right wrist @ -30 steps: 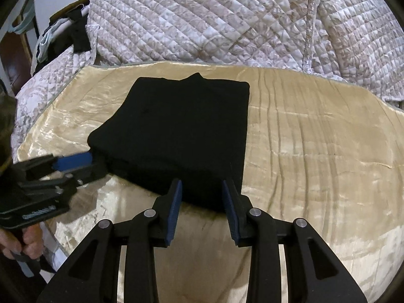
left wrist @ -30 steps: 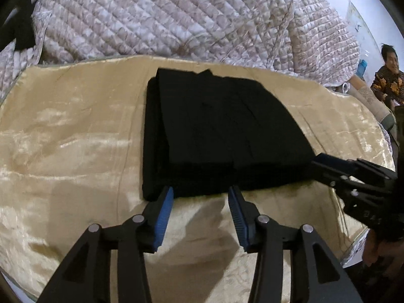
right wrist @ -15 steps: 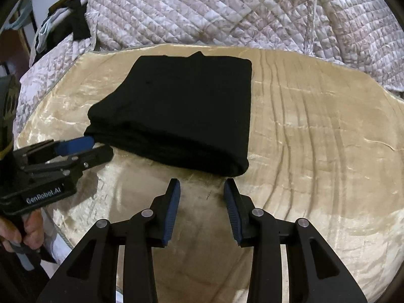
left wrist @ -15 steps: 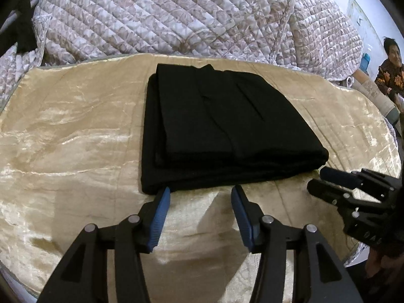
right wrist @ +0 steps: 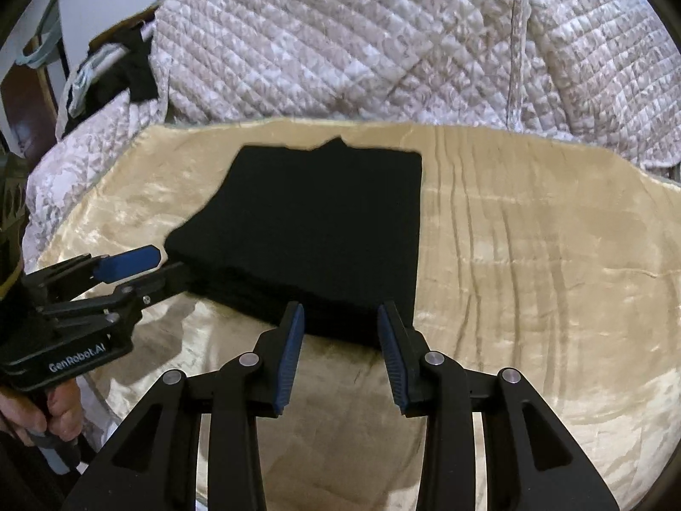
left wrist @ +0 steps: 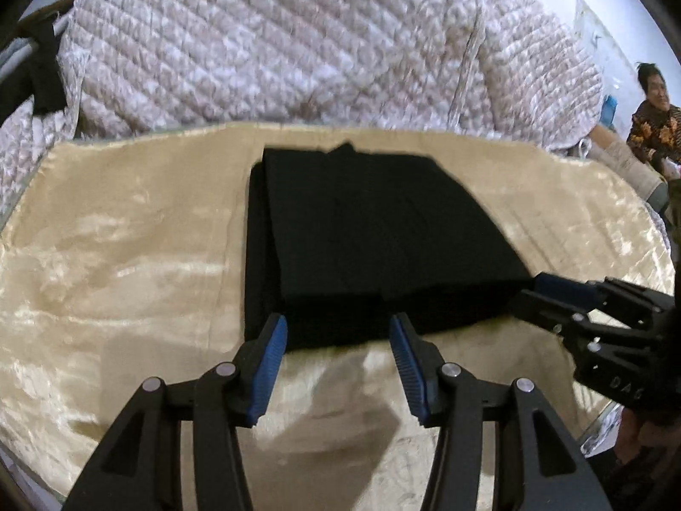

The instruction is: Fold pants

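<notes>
1. One pair of black pants (left wrist: 366, 251), folded into a flat rectangle, is lying on a gold satin cloth (left wrist: 127, 255).
2. Left gripper (left wrist: 338, 355) is hovering at the near edge, jaws partly open, gripping nothing.
3. Right gripper (right wrist: 340, 343) is hovering at the near right corner, jaws partly open, empty.
4. Quilted bedding (right wrist: 383, 42) is rising behind the cloth.

Black pants (left wrist: 374, 247), folded flat, on bedspread (left wrist: 127, 234)

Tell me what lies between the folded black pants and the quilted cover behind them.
Only a bare strip of the golden satin sheet separates the pants from the quilted cover; the right wrist view shows it.
</notes>
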